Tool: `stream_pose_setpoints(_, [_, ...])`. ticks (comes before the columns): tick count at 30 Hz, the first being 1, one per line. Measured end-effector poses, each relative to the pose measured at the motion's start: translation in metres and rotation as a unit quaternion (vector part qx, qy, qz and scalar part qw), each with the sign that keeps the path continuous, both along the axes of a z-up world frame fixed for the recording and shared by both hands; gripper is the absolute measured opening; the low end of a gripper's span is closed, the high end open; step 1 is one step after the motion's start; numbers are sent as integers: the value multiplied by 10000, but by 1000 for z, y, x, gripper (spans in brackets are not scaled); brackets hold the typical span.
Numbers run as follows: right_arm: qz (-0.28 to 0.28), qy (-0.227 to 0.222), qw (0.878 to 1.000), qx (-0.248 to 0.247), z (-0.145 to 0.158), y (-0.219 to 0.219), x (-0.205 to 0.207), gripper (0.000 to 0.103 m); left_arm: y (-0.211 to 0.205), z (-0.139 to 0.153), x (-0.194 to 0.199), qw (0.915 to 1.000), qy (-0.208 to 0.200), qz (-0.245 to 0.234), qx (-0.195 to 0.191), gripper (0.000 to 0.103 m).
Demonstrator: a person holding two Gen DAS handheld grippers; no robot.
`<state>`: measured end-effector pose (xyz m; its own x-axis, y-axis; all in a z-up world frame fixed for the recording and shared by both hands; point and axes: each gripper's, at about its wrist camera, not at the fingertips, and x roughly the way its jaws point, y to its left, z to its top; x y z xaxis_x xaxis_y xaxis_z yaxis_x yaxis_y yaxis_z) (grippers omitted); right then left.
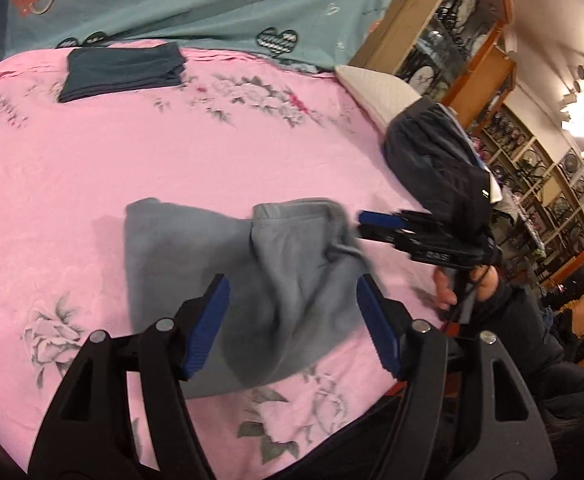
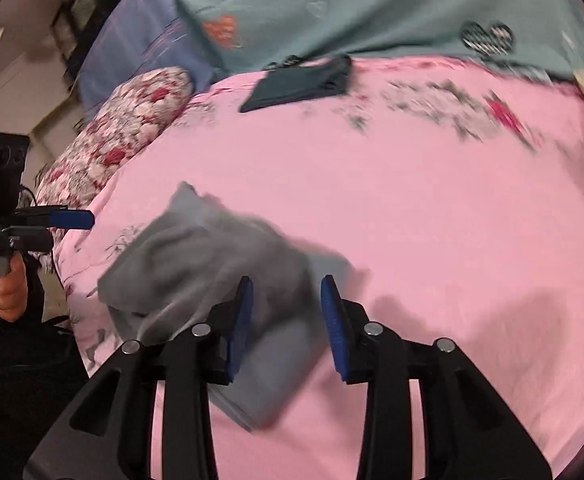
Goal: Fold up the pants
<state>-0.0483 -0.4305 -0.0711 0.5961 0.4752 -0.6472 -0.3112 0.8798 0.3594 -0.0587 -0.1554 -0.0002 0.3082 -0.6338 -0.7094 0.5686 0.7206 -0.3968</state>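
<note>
Left gripper (image 1: 292, 320): jaws apart, nothing between the blue pads; base cut off by the lower frame edge. Right gripper (image 2: 288, 326): jaws apart too, narrower gap, pads clear of cloth. In the left view it enters from the right, tip just beside the pants' waistband; contact cannot be judged through the blur.

Grey pants (image 1: 232, 280) lie loosely folded on the pink sheet (image 1: 172, 152), near its front edge, below both grippers. Motion blur smears their edges in both views; layer count is unreadable.

Right hand (image 1: 451, 288) on its handle is partly hidden by the gripper body. Left hand (image 2: 8, 288) is cut off at the frame edge.

Further right, a dark garment pile (image 1: 431, 160) sits at the bed's edge, its contents indistinct, beside a white pillow (image 1: 375, 88).

Far back, a dark folded garment (image 1: 122, 74) lies by the teal cover (image 1: 212, 4). A floral pillow (image 2: 124, 132) lies at the left.
</note>
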Motion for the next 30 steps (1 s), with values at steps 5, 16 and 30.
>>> stream_pose_setpoints(5, [-203, -192, 9995, 135, 11, 0, -16, 54, 10, -30, 19, 9978, 271, 285, 532, 72])
stream_pose_setpoints(16, [-200, 385, 9983, 384, 31, 31, -27, 55, -12, -70, 38, 9957, 588, 56, 714, 76])
stream_pose_setpoints(30, [610, 689, 9534, -2874, 35, 101, 67, 55, 2, -67, 29, 9974, 527, -77, 475, 76])
